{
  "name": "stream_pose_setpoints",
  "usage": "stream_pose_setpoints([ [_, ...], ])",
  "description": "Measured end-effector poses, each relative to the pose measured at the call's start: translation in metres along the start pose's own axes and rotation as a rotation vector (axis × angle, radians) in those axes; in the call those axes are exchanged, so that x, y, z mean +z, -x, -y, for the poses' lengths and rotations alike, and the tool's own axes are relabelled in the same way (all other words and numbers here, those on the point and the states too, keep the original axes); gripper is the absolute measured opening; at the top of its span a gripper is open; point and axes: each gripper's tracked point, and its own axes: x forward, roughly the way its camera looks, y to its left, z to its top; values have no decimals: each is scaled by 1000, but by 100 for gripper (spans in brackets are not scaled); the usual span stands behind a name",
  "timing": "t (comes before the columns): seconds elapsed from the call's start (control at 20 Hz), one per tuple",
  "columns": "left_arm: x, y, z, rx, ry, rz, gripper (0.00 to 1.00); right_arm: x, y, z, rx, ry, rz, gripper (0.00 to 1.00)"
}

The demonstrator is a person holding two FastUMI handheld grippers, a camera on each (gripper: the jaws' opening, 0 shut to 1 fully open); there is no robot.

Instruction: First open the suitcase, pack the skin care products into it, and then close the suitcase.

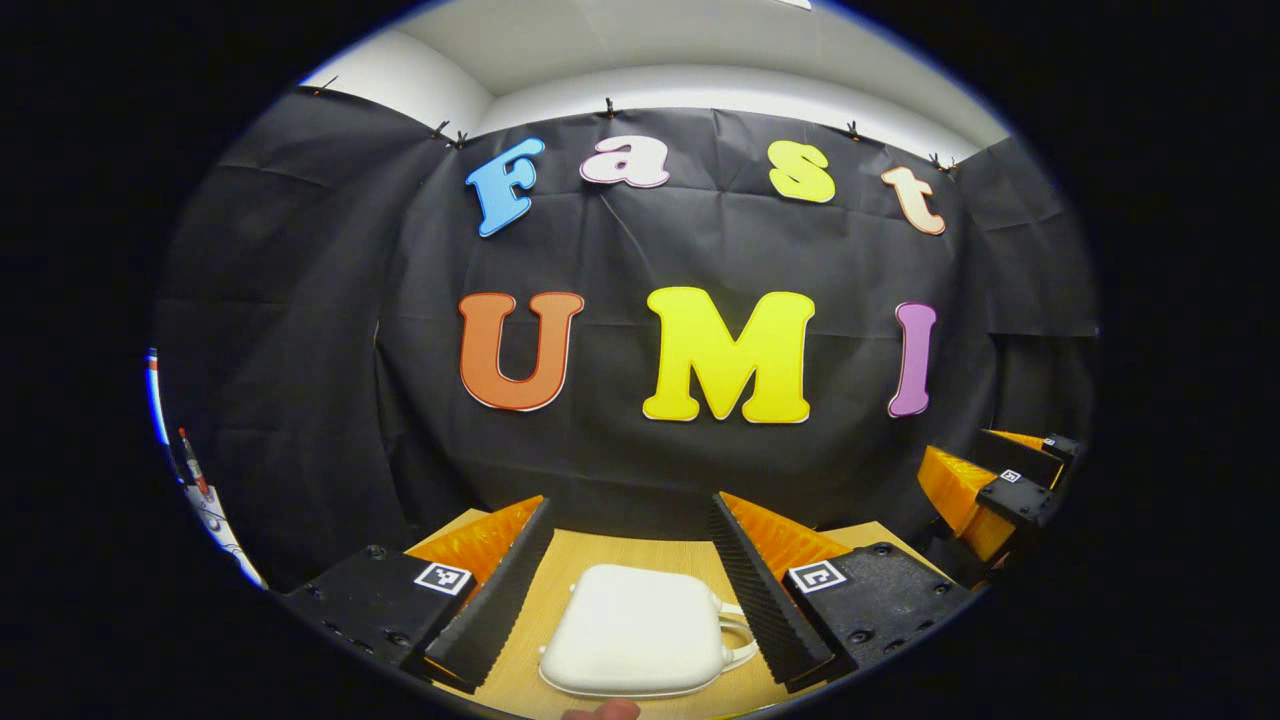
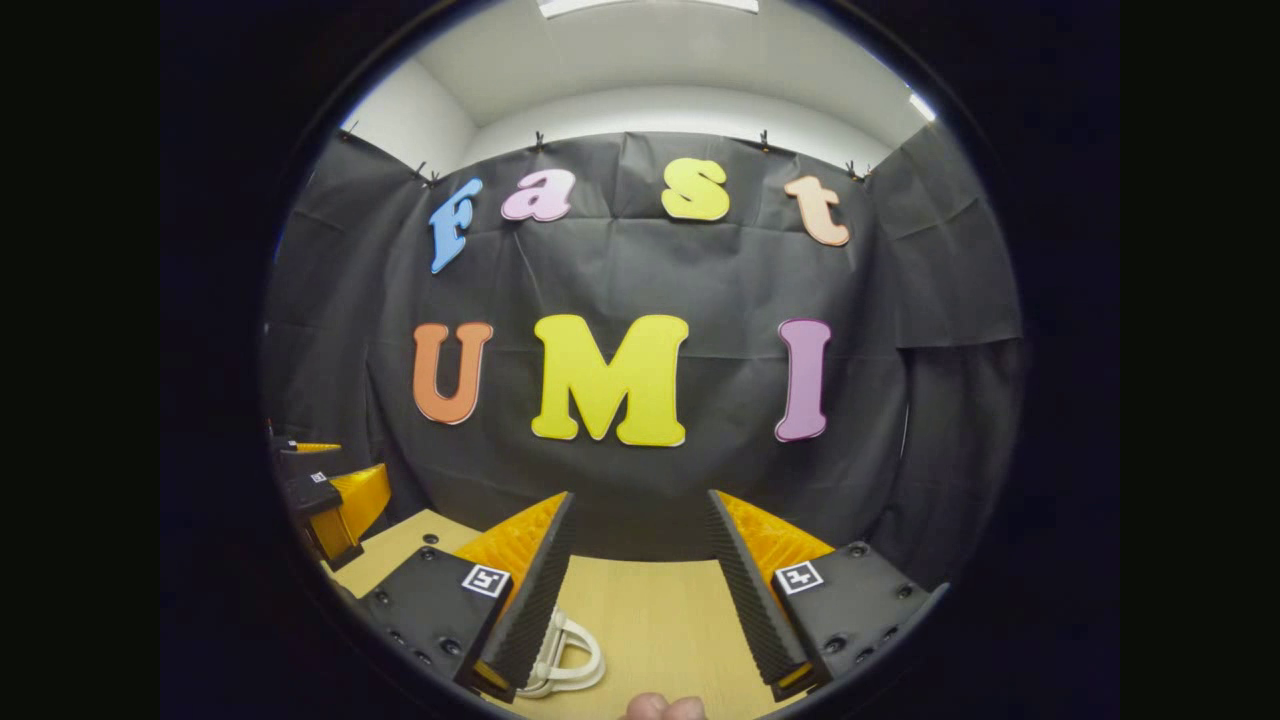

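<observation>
A small white suitcase (image 1: 636,632) lies shut on the wooden table (image 1: 640,552), its handle (image 1: 738,630) pointing right. My left gripper (image 1: 632,515) stands open above it, one finger on each side of the case and neither touching it. In the right gripper view the case's white handle (image 2: 566,652) peeks out beside the left finger of my right gripper (image 2: 640,510), which is open with only bare table between its fingers. The right gripper (image 1: 1010,478) also appears at the far right of the left gripper view, and the left gripper (image 2: 325,490) at the far left of the right gripper view.
The black cloth wall stands close behind the table's far edge (image 2: 640,562). A fingertip (image 1: 600,710) pokes in at the bottom of the left gripper view, and fingertips (image 2: 662,707) at the bottom of the right gripper view. A white object with red marks (image 1: 205,500) stands at the far left.
</observation>
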Motion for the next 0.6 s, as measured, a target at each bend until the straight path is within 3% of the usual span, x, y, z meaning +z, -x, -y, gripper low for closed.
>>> stream_pose_setpoints([
  [0.6, 4, 1, -19, 10, -2, 10, 99, 2, 1, -11, 8, 7, -1, 77],
])
